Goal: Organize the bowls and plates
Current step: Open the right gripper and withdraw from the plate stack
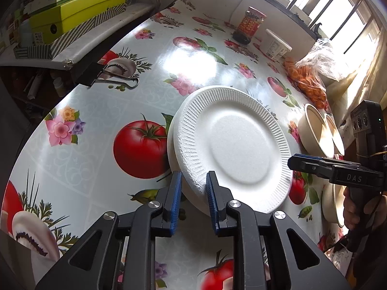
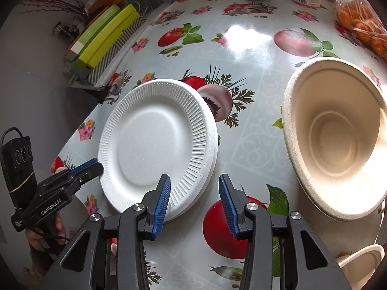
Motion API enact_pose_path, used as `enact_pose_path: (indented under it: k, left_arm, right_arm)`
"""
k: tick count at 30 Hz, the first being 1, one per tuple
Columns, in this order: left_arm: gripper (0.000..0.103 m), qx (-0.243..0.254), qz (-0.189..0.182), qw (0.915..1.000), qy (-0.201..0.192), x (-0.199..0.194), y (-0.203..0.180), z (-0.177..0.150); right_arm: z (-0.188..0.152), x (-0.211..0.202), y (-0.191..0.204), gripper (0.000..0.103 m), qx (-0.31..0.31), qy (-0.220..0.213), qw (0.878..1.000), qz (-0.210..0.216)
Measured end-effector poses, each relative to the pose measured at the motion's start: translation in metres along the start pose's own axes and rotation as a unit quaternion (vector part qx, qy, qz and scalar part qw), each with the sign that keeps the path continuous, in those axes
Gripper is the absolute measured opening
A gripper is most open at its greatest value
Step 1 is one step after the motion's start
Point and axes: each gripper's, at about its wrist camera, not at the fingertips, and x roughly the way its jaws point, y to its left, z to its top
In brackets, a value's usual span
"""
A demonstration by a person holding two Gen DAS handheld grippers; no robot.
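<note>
Two white foam plates (image 1: 232, 145) (image 2: 154, 142) lie stacked on the flowered table (image 1: 96, 125). The upper plate sits slightly askew. My left gripper (image 1: 194, 174) (image 2: 96, 165) straddles the near rim of the upper plate with its blue pads a little apart and not clamping it. At the opposite rim my right gripper (image 2: 194, 176) (image 1: 293, 162) is open. Its left finger is over the plate's edge, and only tablecloth shows between the fingers. A large beige bowl (image 2: 338, 140) stands to the right of the plates. In the left wrist view two beige bowls (image 1: 316, 133) stand side by side there.
At the back stand a sauce jar (image 1: 250, 25), a white tub (image 1: 277, 44) and a bag of oranges (image 1: 307, 82). A binder clip (image 1: 96, 75) grips the table's left edge, beside green boxes (image 1: 79, 12). Another bowl (image 1: 331, 203) (image 2: 362, 258) is at the near right.
</note>
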Motion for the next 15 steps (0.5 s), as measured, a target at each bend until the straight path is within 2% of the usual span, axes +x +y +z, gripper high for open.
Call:
enact_pose_path:
  k: [2, 4, 5, 9, 15]
  left_arm:
    - [0.031, -0.002, -0.009, 1.0000, -0.003, -0.002, 0.002, 0.000]
    - [0.045, -0.002, -0.014, 0.9999, -0.008, -0.004, 0.002, 0.000]
    - [0.046, -0.003, -0.014, 0.9998, -0.012, -0.006, 0.003, 0.000]
    - [0.047, -0.014, -0.019, 0.9995, -0.023, -0.010, 0.009, 0.002]
    - [0.047, -0.030, -0.028, 0.9990, -0.016, -0.006, 0.016, 0.000]
  right_arm:
    - [0.000, 0.000, 0.001, 0.044, 0.000, -0.002, 1.000, -0.004]
    - [0.000, 0.001, 0.000, 0.044, 0.003, -0.003, 1.000, -0.001]
    - [0.001, 0.001, 0.000, 0.044, 0.004, -0.002, 1.000, 0.001]
    - [0.001, 0.005, 0.001, 0.045, 0.005, -0.001, 1.000, 0.004]
    - [0.002, 0.011, 0.006, 0.045, 0.009, 0.003, 1.000, 0.019]
